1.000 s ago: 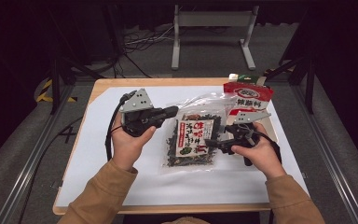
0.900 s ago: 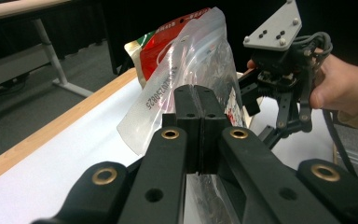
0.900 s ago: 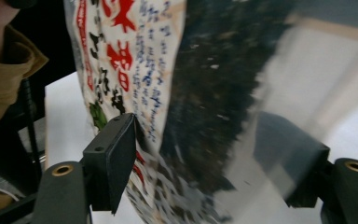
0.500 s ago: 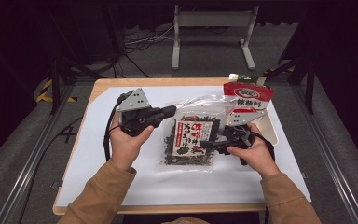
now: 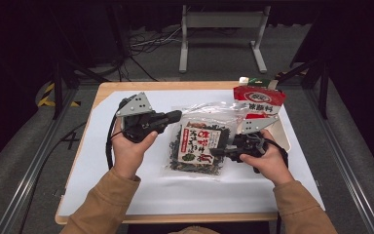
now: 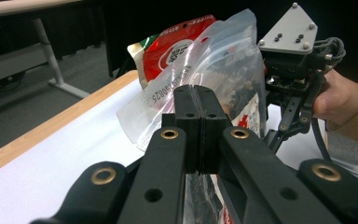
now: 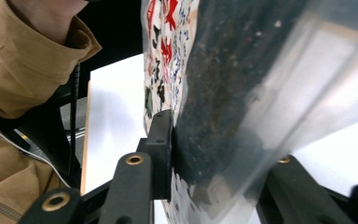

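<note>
A clear bag of dark dried seaweed [image 5: 198, 145] with a red and white label is at the middle of the white mat. My right gripper [image 5: 215, 152] is shut on the bag's right edge. In the right gripper view the bag [image 7: 223, 93] sits between the jaws [image 7: 186, 154] and hides the right one. My left gripper [image 5: 177, 116] hovers at the bag's upper left corner. In the left gripper view its jaws [image 6: 196, 93] press together with nothing seen between them. The bag [image 6: 223, 70] rises tilted just beyond them.
A red snack packet [image 5: 258, 100] stands at the back right, behind the seaweed bag, over a pale tray [image 5: 283, 134]. The white mat [image 5: 102, 165] covers the wooden table [image 5: 104, 90]. A black cable [image 5: 109, 146] loops from my left gripper.
The seaweed bag and my right gripper have shifted slightly left, toward my left gripper. The left gripper has stayed shut and edged a little closer to the bag's corner.
</note>
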The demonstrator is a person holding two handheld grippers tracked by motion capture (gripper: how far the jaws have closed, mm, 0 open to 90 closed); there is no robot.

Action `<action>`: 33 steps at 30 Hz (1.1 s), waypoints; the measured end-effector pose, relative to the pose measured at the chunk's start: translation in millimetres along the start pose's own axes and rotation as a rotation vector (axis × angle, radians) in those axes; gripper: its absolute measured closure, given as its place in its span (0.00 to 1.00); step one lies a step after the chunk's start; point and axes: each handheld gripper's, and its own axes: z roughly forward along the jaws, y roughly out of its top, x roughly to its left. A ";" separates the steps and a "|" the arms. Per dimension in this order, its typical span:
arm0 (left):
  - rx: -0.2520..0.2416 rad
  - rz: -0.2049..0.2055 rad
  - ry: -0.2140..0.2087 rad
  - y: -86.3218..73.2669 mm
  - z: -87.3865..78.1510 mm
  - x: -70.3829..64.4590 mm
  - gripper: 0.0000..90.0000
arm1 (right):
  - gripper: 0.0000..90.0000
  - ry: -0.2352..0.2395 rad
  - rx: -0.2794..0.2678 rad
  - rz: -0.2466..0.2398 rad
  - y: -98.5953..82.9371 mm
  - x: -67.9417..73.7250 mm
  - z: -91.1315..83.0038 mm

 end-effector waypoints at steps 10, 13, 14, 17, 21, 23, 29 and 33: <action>-0.017 -0.025 -0.020 -1.5 -7.2 2.3 0.97 | 0.80 0.031 0.016 -0.001 11.0 7.9 -8.4; -0.020 -0.035 -0.029 -2.4 -8.3 3.5 0.93 | 0.80 0.032 0.032 0.005 13.0 9.0 -11.1; -0.020 -0.035 -0.029 -2.4 -8.3 3.5 0.91 | 0.80 0.032 0.032 0.005 13.0 9.0 -11.1; -0.029 -0.050 -0.038 -3.2 -10.0 4.5 0.89 | 0.80 0.022 0.048 0.005 13.2 9.0 -14.3; -0.036 -0.058 -0.057 -4.5 -12.2 4.9 0.80 | 0.81 0.011 0.053 0.005 13.4 10.2 -19.1; -0.030 -0.044 -0.039 -4.7 -14.1 4.2 0.74 | 0.81 -0.002 0.058 0.005 14.6 10.8 -22.8; 0.012 -0.037 -0.027 -8.2 -19.0 3.6 0.67 | 0.81 -0.033 0.028 0.005 19.4 11.9 -37.9; 0.036 -0.050 -0.019 -14.1 -19.8 7.9 0.65 | 0.80 -0.069 0.024 -0.006 24.3 13.9 -46.3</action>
